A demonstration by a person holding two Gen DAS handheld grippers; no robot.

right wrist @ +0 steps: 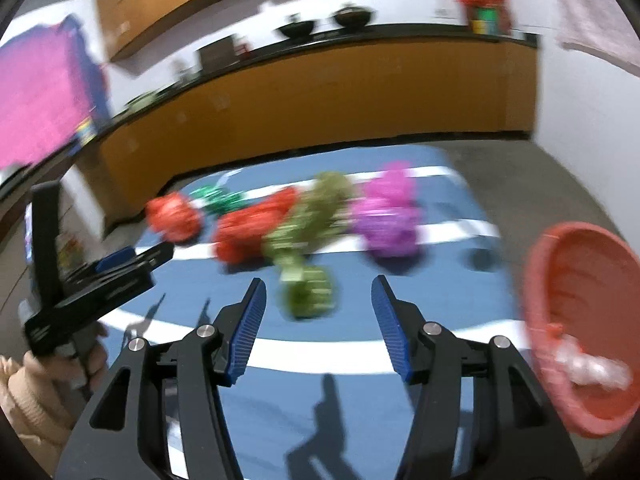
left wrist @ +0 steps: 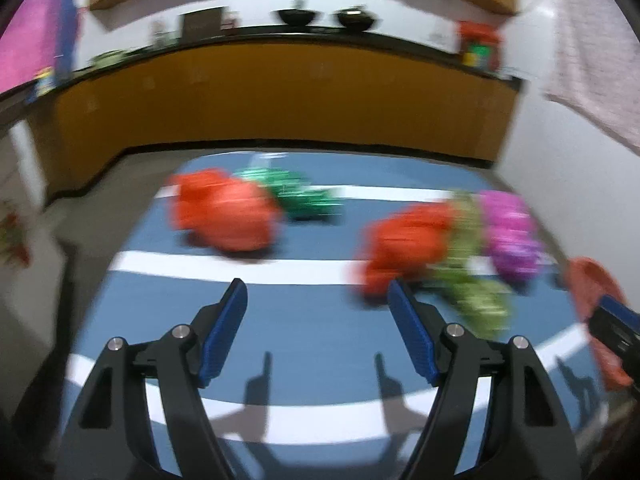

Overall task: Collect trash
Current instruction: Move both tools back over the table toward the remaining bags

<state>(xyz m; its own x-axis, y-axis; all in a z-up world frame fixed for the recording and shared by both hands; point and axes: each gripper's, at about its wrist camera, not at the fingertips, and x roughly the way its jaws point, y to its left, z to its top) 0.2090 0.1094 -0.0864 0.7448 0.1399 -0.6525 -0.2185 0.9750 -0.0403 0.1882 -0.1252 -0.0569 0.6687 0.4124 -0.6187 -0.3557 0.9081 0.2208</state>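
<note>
Both grippers – left gripper point(left wrist: 318, 296), right gripper point(right wrist: 318, 292) – fingers spread, empty. Crumpled trash point(right wrist: 308, 236) across mat's point(right wrist: 360, 400) far half; red basket point(right wrist: 580, 320) past right edge. Risk – heavy blur, clipping the touching pieces, scattering them.

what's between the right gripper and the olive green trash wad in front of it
Nothing: only bare blue mat with a white stripe lies between the right gripper and the olive green wad, seen in the right wrist view.

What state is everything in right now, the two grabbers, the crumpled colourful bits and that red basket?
left gripper: open, empty
right gripper: open, empty
red basket: tipped, whitish wad inside
olive wad: loose on the mat
purple wad: loose on the mat
</note>
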